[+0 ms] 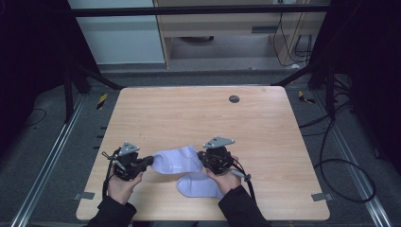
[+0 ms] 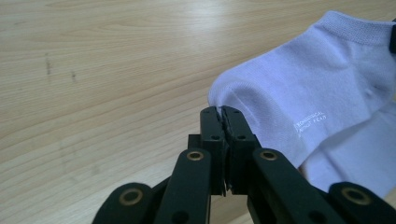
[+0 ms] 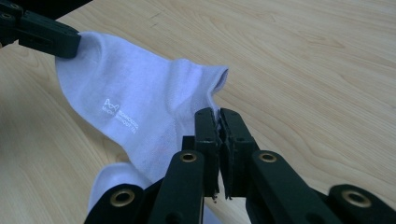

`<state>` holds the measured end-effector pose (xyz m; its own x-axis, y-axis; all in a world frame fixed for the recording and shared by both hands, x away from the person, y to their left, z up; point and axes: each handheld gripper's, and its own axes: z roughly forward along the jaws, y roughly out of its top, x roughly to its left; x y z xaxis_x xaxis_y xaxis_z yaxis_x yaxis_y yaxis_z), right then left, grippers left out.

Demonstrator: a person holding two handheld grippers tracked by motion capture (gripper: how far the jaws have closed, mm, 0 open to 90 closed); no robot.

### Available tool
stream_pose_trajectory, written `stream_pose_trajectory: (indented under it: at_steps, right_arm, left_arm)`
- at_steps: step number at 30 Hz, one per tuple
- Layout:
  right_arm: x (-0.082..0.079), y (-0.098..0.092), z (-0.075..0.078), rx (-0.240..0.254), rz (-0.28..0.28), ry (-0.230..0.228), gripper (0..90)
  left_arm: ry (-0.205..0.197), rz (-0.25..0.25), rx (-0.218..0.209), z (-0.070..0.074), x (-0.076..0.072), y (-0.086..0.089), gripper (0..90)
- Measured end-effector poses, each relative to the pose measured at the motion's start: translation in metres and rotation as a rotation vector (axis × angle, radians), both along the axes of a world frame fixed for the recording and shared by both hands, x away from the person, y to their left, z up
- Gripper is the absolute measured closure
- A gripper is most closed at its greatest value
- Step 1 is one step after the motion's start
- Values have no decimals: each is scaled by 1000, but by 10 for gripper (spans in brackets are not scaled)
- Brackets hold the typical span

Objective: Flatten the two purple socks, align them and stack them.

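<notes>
A white ankle sock (image 1: 177,160) hangs stretched between my two grippers just above the wooden table (image 1: 189,113). My left gripper (image 1: 149,161) is shut on its toe end; in the left gripper view the jaws (image 2: 222,112) pinch the fabric of that sock (image 2: 317,88). At the cuff end my right gripper (image 1: 204,158) is also shut, with its jaws (image 3: 218,114) clamped on the sock (image 3: 126,98) beside its opening. A second white sock (image 1: 198,185) lies flat on the table under the first, near my right hand, and appears again in both gripper views (image 2: 355,158) (image 3: 109,182).
A small dark round disc (image 1: 233,99) sits at the table's far side. Black frame legs and cables stand on the floor around the table. The table's near edge runs just below my hands.
</notes>
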<state>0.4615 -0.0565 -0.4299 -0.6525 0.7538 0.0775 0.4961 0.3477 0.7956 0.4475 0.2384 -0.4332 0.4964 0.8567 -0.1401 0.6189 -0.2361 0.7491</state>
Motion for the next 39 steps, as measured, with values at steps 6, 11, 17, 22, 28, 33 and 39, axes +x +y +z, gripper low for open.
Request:
stream_pose_trajectory:
  at_steps: [6,11,17,22,28,33,39]
  right_arm:
    - [-14,-23,7,6,-13,-7,870]
    - [-24,-40,7,5,-21,0,870]
    - [-34,-55,5,7,-29,9,870]
    - [-43,-64,1,8,-36,21,871]
    - [-51,-72,-9,3,-45,45,870]
    - [-54,-74,-13,1,-40,54,870]
    - [-57,-75,-19,-10,-42,72,870]
  left_arm:
    - [7,-50,-9,2,-5,-18,878]
    - [15,-87,-9,4,-10,-32,878]
    - [30,-121,13,1,-15,-47,878]
    - [44,-149,29,-4,-18,-56,878]
    - [62,-172,46,-11,-21,-65,878]
    - [77,-184,58,-17,-22,-69,878]
    - [92,-200,73,-23,-23,-73,878]
